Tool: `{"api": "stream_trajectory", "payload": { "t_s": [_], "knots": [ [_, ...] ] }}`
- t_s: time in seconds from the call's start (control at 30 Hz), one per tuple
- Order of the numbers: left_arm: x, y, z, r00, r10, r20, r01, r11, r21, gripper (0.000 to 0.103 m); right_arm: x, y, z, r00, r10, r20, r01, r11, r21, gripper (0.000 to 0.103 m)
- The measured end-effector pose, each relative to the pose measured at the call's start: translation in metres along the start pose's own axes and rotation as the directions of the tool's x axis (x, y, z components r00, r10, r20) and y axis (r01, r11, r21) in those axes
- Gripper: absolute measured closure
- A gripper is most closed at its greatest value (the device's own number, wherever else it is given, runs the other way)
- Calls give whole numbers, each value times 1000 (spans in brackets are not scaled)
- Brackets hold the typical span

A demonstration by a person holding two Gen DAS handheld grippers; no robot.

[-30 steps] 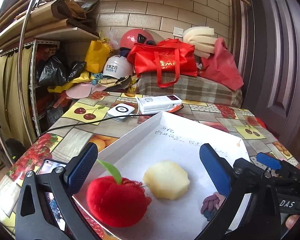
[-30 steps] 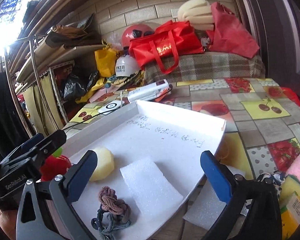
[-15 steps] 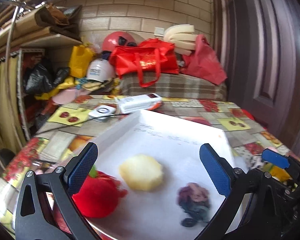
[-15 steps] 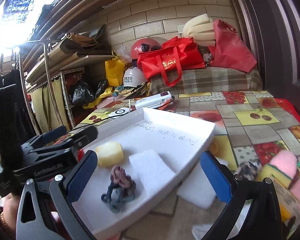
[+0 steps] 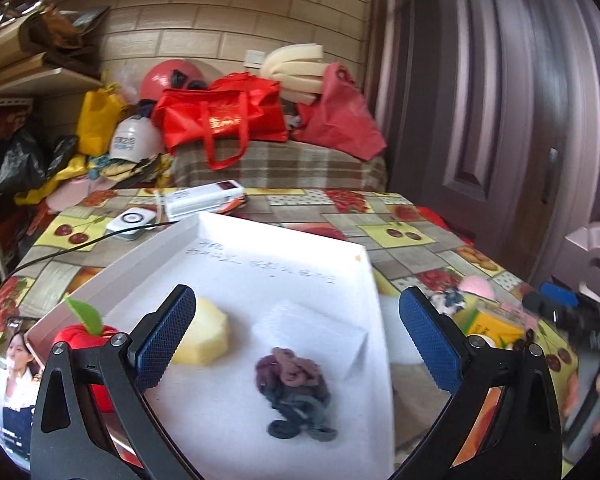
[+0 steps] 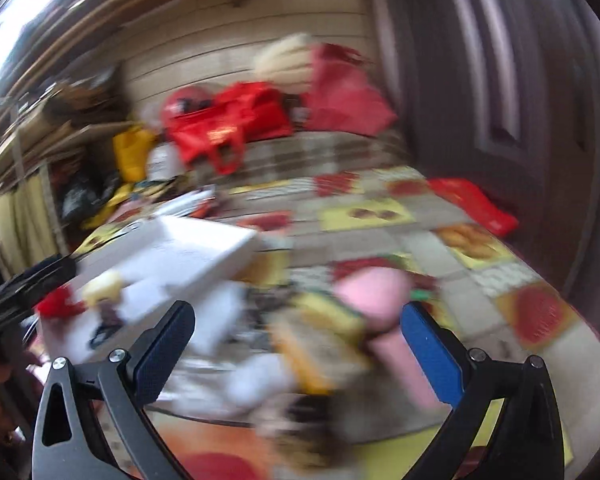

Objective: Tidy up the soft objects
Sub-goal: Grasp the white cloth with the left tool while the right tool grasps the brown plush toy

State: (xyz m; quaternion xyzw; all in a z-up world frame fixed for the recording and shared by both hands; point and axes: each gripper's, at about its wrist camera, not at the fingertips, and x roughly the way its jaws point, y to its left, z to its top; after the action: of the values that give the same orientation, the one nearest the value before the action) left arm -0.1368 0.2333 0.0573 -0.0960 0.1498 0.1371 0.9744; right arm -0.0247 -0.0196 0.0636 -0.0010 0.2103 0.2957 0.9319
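Red plush apple [image 5: 85,340]: tray's left edge.
Yellow sponge [image 5: 202,338]: inside tray.
Knotted cloth bundle [image 5: 296,392]: beside foam sheet [image 5: 316,330].

White tray [image 5: 352,264], red plush apple [image 5: 80,338], fruit-patterned tablecloth [image 5: 396,232]

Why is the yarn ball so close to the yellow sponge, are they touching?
Apart. The left wrist view shows bare white tray between the yarn ball and yellow sponge.
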Motion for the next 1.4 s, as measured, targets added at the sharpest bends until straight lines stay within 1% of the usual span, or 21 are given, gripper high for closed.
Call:
{"api": "stream_trajectory", "payload": {
  "t_s": [0.13, 0.2, 0.27, 0.37, 0.43, 0.5, 0.53, 0.57, 0.6, 0.67, 0.8, 0.9, 0.97, 1.0, 1.03, 1.1, 1.17, 1.27, 1.3, 1.37, 1.4],
  "knots": [
    [2, -19, -3, 996, -85, -42, 87, 995, 45, 0, -12, -65, 1, 1000, -15, 18, 12, 988, 156, 0],
    [4, -33, -5, 992, -100, -78, 107, 991, 81, 0, -14, -92, 1, 1000, -27, -2, 27, 975, 221, 0],
    [7, -56, -10, 988, -97, -120, 114, 983, 147, 0, -15, -112, 0, 999, -25, -24, 30, 963, 267, 0],
    [6, -88, -17, 976, -148, -158, 183, 954, 236, 0, -19, -128, -1, 999, -30, -35, 38, 962, 271, 0],
    [10, -109, -23, 971, -144, -189, 195, 938, 287, 0, -21, -125, 0, 998, -8, -58, 20, 977, 213, 0],
    [17, -122, -27, 966, -130, -224, 199, 926, 322, 2, -24, -108, -1, 995, 58, -82, -48, 992, 116, 0],
    [22, -129, -30, 961, -116, -249, 200, 918, 344, 5, -26, -98, -2, 991, 92, -95, -86, 994, 67, 0],
    [26, -133, -31, 958, -109, -266, 202, 913, 355, 13, -28, -81, -4, 985, 123, -117, -123, 992, 4, 0],
    [30, -138, -33, 953, -98, -287, 204, 908, 367, 20, -28, -65, -7, 979, 146, -143, -154, 987, -54, 0],
    [37, -142, -38, 944, -78, -321, 205, 900, 385, 26, -26, -35, -14, 964, 174, -202, -207, 966, -157, 0],
    [40, -138, -38, 939, -84, -333, 211, 905, 369, 26, -11, 2, -26, 938, 159, -306, -248, 928, -277, 4],
    [43, -134, -37, 934, -93, -345, 217, 915, 340, 26, 13, 14, -35, 905, 112, -410, -254, 916, -310, 19],
    [44, -135, -38, 930, -96, -355, 224, 914, 339, 26, 25, 15, -40, 870, 118, -478, -283, 914, -290, 62],
    [44, -136, -38, 930, -98, -355, 228, 910, 345, 26, 28, 13, -41, 857, 133, -498, -298, 916, -269, 70],
    [43, -139, -39, 929, -102, -356, 237, 903, 360, 26, 25, 8, -40, 858, 156, -489, -309, 918, -249, 80],
    [44, -145, -42, 924, -103, -368, 252, 889, 384, 26, 13, -3, -37, 875, 178, -450, -301, 929, -217, 80],
    [49, -154, -46, 913, -103, -394, 273, 872, 406, 26, -3, -22, -31, 898, 220, -380, -294, 944, -147, 80],
    [63, -166, -49, 899, -79, -431, 277, 865, 419, 26, -12, -39, -28, 913, 241, -329, -279, 958, -72, 80],
    [70, -169, -51, 890, -61, -451, 274, 864, 422, 37, -12, -42, -27, 914, 242, -325, -273, 961, -53, 80],
    [81, -173, -54, 873, -33, -487, 270, 865, 424, 67, -13, -47, -27, 917, 244, -314, -265, 964, -26, 80],
    [82, -173, -53, 874, -39, -485, 270, 868, 416, 67, -14, -48, -25, 919, 246, -307, -264, 964, -19, 80]
  ]
}}
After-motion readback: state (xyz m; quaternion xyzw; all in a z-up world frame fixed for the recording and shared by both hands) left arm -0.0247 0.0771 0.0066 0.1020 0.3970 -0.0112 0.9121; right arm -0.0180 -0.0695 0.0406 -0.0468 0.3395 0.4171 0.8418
